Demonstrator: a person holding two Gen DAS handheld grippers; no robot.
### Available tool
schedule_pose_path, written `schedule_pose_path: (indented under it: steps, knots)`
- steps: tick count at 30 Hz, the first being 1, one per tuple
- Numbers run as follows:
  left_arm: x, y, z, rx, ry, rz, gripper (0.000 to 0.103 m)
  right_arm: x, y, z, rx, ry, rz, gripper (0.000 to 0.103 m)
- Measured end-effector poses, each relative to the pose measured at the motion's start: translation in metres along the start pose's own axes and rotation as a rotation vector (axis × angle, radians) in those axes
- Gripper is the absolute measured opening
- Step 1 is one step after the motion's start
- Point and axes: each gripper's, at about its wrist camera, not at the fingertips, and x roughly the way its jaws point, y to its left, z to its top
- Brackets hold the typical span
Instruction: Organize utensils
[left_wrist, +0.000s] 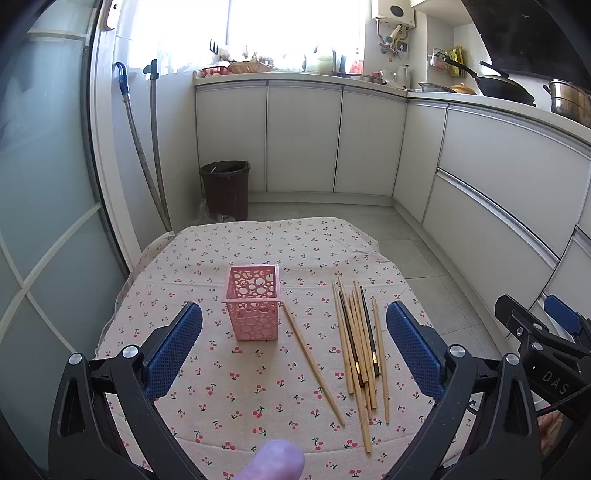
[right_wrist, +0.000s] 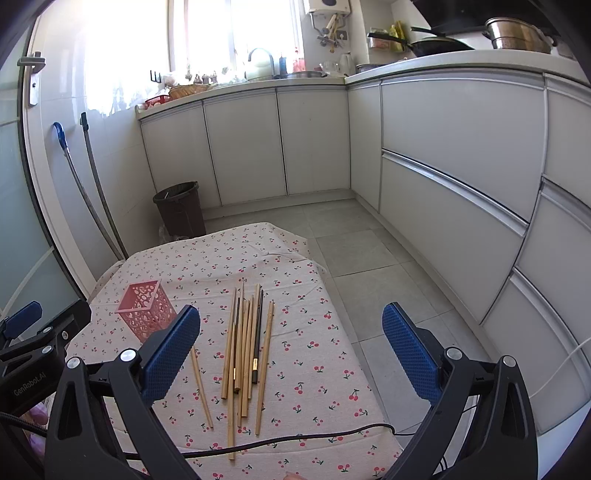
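Chopsticks: one pale bamboo chopstick (left_wrist: 313, 363) lies alone beside one pink perforated plastic holder (left_wrist: 252, 302); the bundle (left_wrist: 360, 350) overlaps, uncountable. Left gripper (left_wrist: 294, 350) and right gripper (right_wrist: 291, 354) gape empty.

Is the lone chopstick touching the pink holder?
Cannot tell. In the left wrist view the lone chopstick's far tip ends right at the pink holder's lower corner; the right wrist view hides that spot.

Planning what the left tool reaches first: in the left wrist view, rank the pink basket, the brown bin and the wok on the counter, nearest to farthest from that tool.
1. Pink basket: on the cherry-print tablecloth, just ahead of the left tool.
2. Brown bin: on the floor beyond the table, by the cabinets.
3. Wok: up on the counter, far right.
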Motion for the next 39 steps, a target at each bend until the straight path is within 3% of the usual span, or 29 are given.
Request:
schedule_pose_path:
  steps: [39]
  knots:
    - [0.0041,0.0034,-0.0032,-0.004,0.019,0.014,0.096,0.0007,0.001,-0.0016,-0.007,0.006,0.0,0.096]
